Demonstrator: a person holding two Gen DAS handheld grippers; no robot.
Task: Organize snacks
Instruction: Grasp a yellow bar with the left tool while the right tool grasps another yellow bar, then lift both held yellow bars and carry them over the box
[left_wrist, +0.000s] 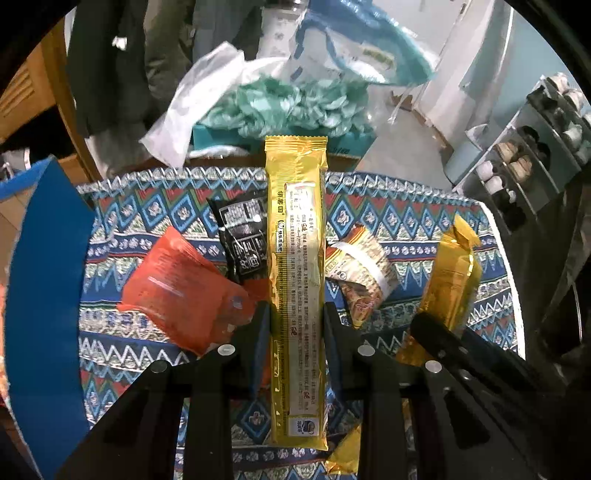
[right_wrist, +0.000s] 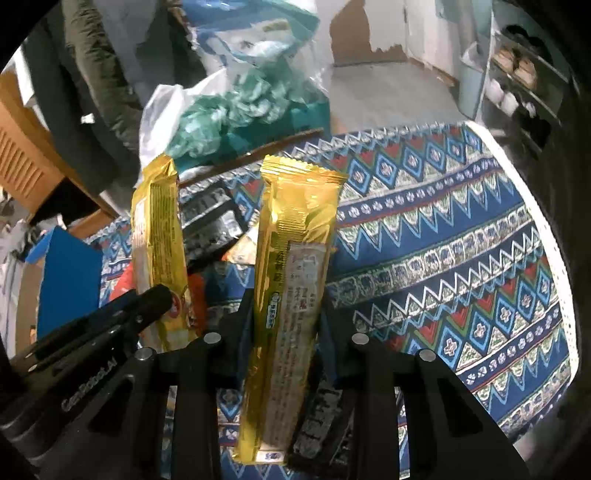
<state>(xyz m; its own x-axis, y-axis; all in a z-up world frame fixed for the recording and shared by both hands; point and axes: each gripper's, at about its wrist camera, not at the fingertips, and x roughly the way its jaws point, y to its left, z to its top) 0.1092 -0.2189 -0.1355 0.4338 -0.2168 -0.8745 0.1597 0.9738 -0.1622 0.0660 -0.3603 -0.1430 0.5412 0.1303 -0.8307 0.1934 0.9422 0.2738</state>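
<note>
Gold foil catches the light on both long snack packs — each gripper pinches one. The left gripper (left_wrist: 297, 314) has its fingers pressed against the sides of a flat, crinkle-ended gold wafer pack (left_wrist: 297, 277), printed side up, held lengthwise above the tabletop (left_wrist: 406, 210). The right gripper (right_wrist: 286, 306) clamps a second gold pack (right_wrist: 291, 280) in the same way, its serrated end pointing away and slightly tilted. Below lies a woven-looking cloth with blue, red and white zigzags and diamonds. On it rest a glossy orange packet (left_wrist: 181, 291), a small black sachet (left_wrist: 243, 236) with white print and a crumpled brown-and-white wrapper (left_wrist: 364, 273), all near each other. A blue box (left_wrist: 44, 288) stands at the left edge. Beyond the tabletop sit wrinkled green and white plastic bags (left_wrist: 273, 107).
</note>
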